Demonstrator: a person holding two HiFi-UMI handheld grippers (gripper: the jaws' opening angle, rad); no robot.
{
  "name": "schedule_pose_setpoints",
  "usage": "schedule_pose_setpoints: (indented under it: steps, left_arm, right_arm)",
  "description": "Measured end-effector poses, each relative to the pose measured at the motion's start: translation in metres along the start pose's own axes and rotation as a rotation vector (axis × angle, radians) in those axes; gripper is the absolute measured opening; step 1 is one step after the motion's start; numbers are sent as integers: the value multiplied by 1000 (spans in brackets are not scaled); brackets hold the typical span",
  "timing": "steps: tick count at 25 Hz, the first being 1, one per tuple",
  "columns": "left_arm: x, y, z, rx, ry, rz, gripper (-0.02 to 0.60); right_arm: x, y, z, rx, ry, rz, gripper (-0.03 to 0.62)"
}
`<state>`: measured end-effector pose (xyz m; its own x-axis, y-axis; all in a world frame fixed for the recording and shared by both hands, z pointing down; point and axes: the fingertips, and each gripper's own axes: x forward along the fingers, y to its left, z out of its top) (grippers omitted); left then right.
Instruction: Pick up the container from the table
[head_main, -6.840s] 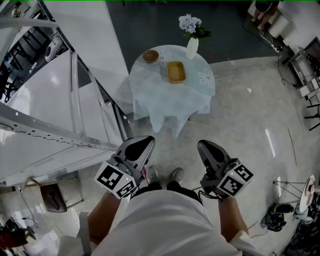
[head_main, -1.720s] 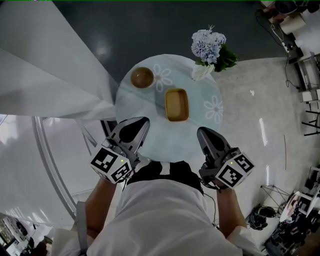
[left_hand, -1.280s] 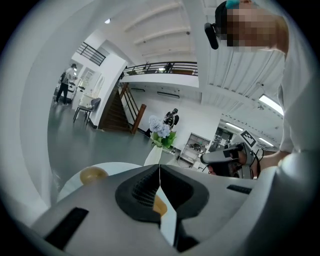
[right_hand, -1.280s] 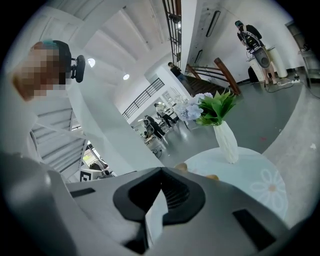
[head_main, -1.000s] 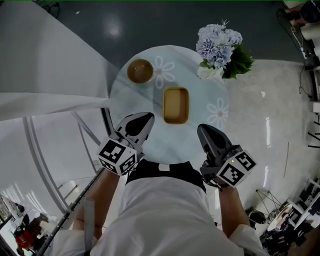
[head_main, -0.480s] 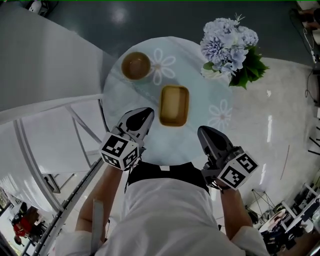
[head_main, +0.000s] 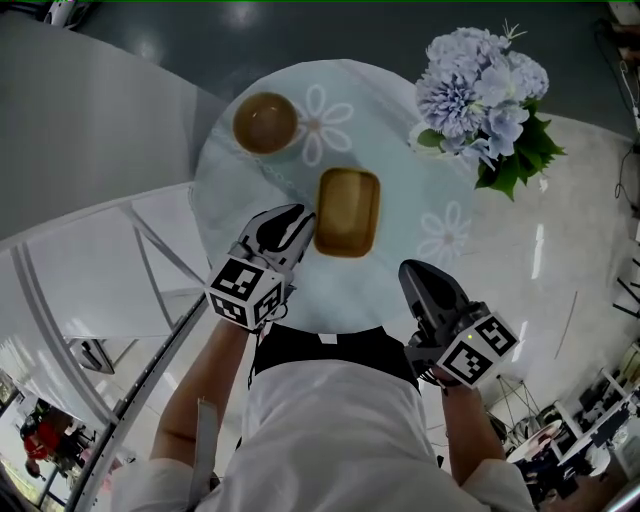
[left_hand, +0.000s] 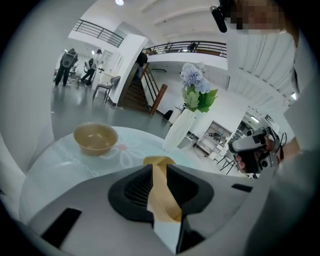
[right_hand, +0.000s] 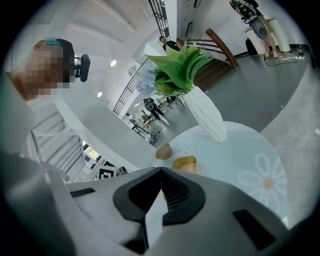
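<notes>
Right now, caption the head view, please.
Left gripper, empty jaws just opening, beside the container; right gripper shut, farther back.

L gripper (head_main: 295, 218) fingers opening, empty; R gripper (head_main: 415, 272) shut.

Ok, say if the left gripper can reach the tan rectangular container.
Probably yes: the left gripper, jaws just opening and empty, is beside the tan rectangular container; nothing blocks it.

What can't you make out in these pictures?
- Vase: in the head view, mostly hidden under its flowers.
- Container: in the left gripper view, only a strip shows between the left gripper's jaws, which have just been opening; touch unclear.
- Bowl: tiny in the right gripper view.
- Distant people, left gripper view: too small.
</notes>
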<state>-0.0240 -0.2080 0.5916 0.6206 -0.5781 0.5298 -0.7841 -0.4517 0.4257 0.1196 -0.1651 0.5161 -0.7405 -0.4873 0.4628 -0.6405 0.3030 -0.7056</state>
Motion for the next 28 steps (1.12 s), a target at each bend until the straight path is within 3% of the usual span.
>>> schedule_pose_setpoints:
  steps: [12,22,28]
  left_arm:
    - [36,12,-30,-28,95,20,160]
    - [54,21,-53,-45,195,55,152]
    - [57,22,-58,-48,214,84,88]
  right_arm:
    - [0,-23,-13,31,39,-16,21]
    - [-3,-42,-20,59,56,-31,21]
    - [-5,-48,-24,68,60,-31,21]
